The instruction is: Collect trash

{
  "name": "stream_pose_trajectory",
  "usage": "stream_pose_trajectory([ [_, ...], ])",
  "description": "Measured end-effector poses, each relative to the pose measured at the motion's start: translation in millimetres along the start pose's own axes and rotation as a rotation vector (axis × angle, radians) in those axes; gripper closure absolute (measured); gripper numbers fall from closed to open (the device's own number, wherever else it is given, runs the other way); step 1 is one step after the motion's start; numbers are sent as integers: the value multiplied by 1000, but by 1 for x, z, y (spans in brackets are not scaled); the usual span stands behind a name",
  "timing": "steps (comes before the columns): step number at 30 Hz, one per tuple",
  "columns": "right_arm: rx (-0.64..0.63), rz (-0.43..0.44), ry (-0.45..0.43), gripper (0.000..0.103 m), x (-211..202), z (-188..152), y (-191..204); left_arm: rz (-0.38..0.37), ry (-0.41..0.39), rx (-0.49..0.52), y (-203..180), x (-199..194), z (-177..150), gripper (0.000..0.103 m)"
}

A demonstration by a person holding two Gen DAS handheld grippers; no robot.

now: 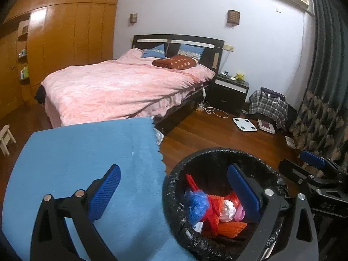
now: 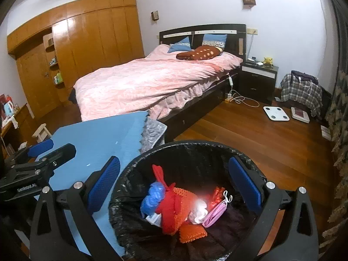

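Both tongs hang over the trash bin (image 2: 187, 152), and both are spread wide with nothing between their blue pads, which fits a drop just made rather than a pickup about to start. The left tongs (image 1: 174, 191) straddle the bin's near rim, one pad over the blue tabletop (image 1: 87, 152) and the other over the bin's mouth; the right tongs (image 2: 174, 184) sit more squarely above the opening, so anything let go from them would fall inside. The bin stands on the wooden floor (image 2: 271, 141) tight against the tabletop's edge, probably so that rubbish can be carried the shortest way from surface to bin. It is lined with a crinkled, glossy black bag (image 2: 245, 155) folded over the rim. Inside lies a loose heap: a crumpled blue plastic bag (image 2: 150, 200), a knotted red bag (image 2: 167, 198), orange netting (image 2: 191, 230), a white wad (image 2: 199, 214) and a pink face mask (image 2: 214, 214) with its ear loops showing. The pieces rest lightly on each other, well below the rim, so the bin has room left. The part of the tabletop in view is bare, which suggests the collecting is near its end.
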State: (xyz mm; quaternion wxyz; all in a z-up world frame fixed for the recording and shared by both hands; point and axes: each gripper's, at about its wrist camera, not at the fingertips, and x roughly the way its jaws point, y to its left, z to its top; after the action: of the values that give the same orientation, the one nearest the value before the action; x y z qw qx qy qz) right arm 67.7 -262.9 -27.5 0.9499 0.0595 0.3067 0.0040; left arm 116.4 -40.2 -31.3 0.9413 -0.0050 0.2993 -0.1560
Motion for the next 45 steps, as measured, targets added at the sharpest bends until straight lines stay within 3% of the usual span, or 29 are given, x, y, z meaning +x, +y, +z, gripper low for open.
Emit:
stream_pose_trajectory([
  [20,-72,58,-2,6,-29,8,39,62,-24,-5,13,-48,-11,6],
  [45,-81,68,-10,6,-35,8,49,72,-40,3,17,-59,-9,6],
])
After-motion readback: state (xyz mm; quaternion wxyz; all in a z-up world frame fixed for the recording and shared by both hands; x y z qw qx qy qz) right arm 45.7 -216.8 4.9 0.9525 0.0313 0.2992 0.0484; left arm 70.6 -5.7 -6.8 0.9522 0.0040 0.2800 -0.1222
